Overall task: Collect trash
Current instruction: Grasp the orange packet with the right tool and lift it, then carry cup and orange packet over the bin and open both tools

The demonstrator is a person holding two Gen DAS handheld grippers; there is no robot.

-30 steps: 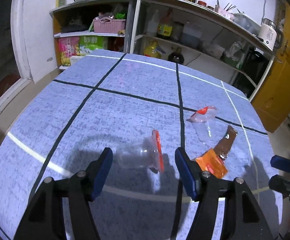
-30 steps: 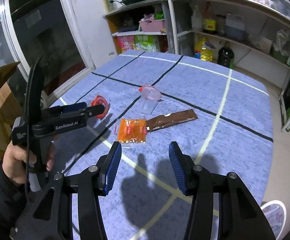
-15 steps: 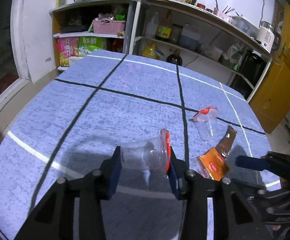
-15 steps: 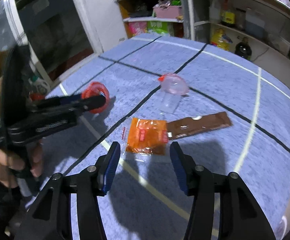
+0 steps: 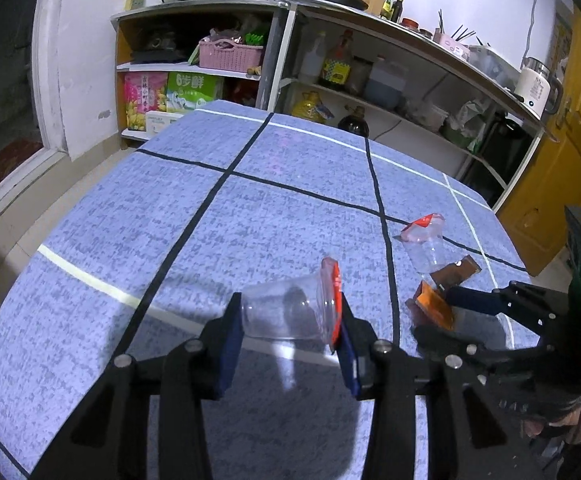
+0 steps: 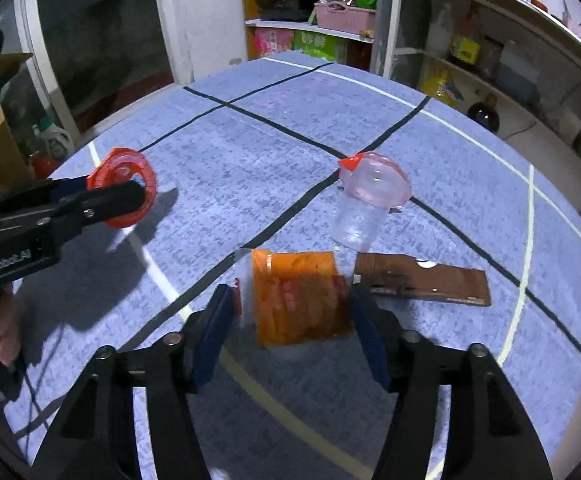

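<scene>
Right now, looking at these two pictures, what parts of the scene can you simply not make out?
- Orange packet: its print is motion-blurred in the right wrist view, and in the left wrist view the right gripper covers most of it.
- Held clear cup: in the right wrist view, only its red rim shows; the left gripper covers the body.
- Any trash bin: outside both views.

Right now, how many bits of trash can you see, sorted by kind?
Clear plastic cups with red rims: 2, one clamped in the left gripper, one lying on the table.
Orange packets: 1, between the fingers of the right gripper.
Brown wrappers: 1, flat on the table.
Total: 4
</scene>
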